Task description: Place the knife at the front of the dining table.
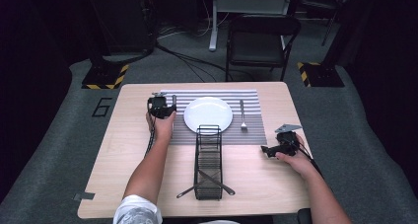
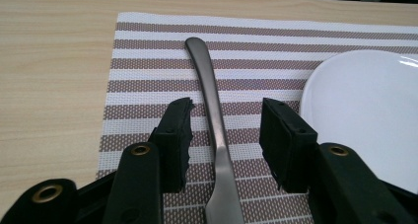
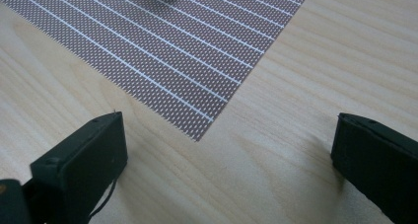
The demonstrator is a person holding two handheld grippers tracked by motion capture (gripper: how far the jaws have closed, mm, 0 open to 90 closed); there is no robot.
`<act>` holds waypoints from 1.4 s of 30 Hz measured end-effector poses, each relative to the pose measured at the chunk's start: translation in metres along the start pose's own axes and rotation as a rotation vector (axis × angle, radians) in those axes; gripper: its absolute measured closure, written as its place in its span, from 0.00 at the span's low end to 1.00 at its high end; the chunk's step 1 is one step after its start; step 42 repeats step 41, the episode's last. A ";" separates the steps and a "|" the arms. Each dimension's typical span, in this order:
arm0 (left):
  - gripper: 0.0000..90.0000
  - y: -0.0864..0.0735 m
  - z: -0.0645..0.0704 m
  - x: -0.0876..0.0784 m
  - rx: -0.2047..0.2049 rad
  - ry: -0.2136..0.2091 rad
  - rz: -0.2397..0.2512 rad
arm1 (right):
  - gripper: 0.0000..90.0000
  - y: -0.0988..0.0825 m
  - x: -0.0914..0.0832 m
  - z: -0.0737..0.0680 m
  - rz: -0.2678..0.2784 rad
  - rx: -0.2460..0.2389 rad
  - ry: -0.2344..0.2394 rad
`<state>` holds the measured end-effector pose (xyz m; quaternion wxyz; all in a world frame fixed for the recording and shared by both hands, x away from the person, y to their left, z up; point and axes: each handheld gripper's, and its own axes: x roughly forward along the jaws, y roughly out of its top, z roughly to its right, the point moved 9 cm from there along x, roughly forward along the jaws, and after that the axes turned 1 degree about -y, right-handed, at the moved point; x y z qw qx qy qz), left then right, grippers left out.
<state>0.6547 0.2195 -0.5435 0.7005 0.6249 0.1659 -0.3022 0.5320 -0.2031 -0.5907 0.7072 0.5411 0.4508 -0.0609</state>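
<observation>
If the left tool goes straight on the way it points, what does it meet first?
Likely the knife handle, lying on the striped placemat between the left tool's open jaws and running straight ahead; beyond it, only placemat.

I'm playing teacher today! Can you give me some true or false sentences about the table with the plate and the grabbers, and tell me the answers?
1. A metal utensil lies between the jaws of the left gripper on the striped placemat. True.
2. The left gripper squeezes that utensil tight. False: its pads stand apart from it.
3. The white plate has food on it. False: it is bare.
4. A fork lies to the right of the plate. True.
5. The right gripper holds a spoon. False: its jaws are open over bare wood.
</observation>
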 end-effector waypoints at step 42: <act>0.47 -0.072 -0.025 -0.111 0.170 -0.129 -0.042 | 0.00 0.000 0.000 0.000 -0.001 0.005 -0.004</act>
